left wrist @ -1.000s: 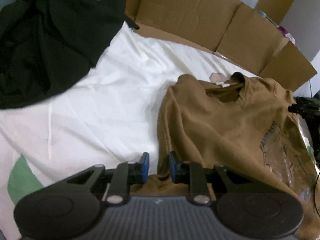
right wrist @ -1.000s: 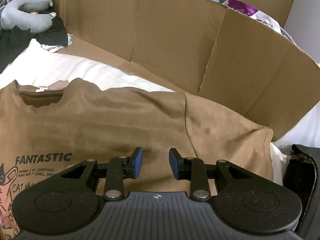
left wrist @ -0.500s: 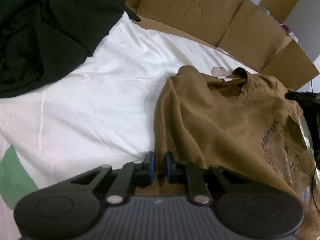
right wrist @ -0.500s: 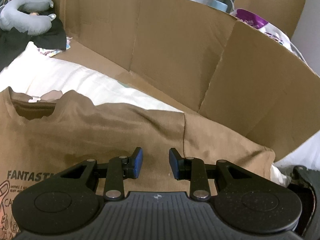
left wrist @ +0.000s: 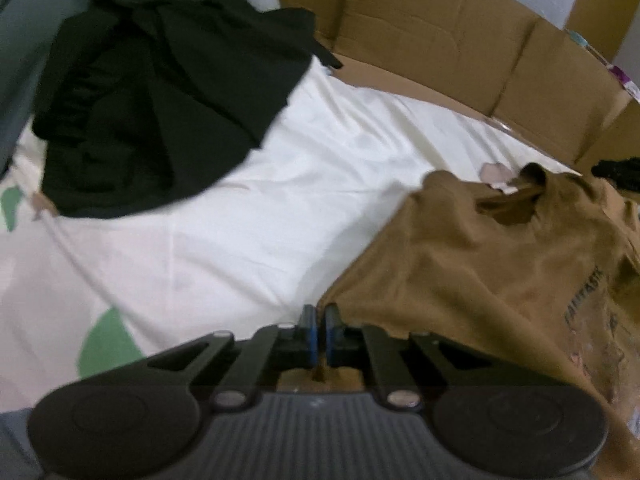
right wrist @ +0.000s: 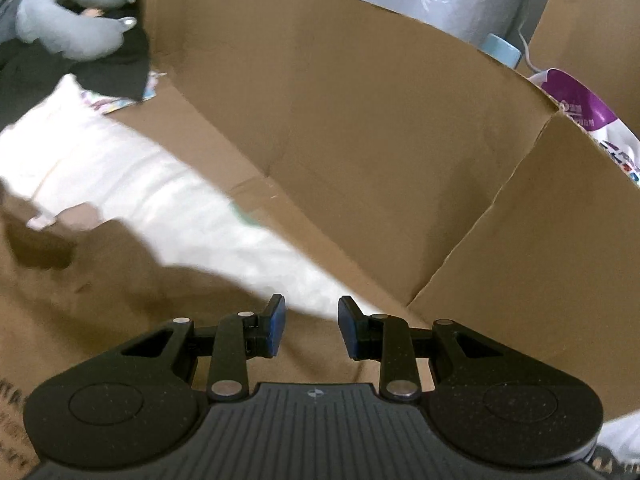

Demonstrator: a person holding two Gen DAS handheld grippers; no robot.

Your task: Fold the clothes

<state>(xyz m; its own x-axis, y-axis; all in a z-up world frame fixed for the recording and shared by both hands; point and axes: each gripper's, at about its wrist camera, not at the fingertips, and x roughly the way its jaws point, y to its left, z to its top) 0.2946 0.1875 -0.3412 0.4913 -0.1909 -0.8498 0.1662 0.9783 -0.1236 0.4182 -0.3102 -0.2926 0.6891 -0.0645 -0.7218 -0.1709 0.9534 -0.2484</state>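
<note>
Left gripper (left wrist: 319,332) all but shut, blue pads nearly meeting, a thin pinch of the brown T-shirt (left wrist: 496,256) caught between them at its near left edge. Rest of the shirt spread ahead and to the right of these jaws, on the white sheet (left wrist: 280,200), neckline at the far end, printed lettering off to the right. Long axis running away from the left gripper toward the collar, so any fold probably hinges on carrying this pinched edge rightward across the chest.

Right gripper (right wrist: 311,326) partly open, a clear gap between its pads, nothing held. Brown T-shirt below and to the left of these jaws, blurred; the sleeve end just under the fingertips, touching or not impossible to say. White sheet showing in a strip straight ahead of the gap.

Nearer to a working hold: the left, already on the cloth; the right apparently yet to take its own edge.

Containers: opened-out cardboard (right wrist: 360,140) standing as a wall beyond the right gripper, nothing visible inside its fold. Black clothes (left wrist: 160,100) heaped ahead and to the left of the left gripper, well apart from the shirt. Grey neck pillow (right wrist: 72,24) far left of the right gripper, atop dark cloth.
</note>
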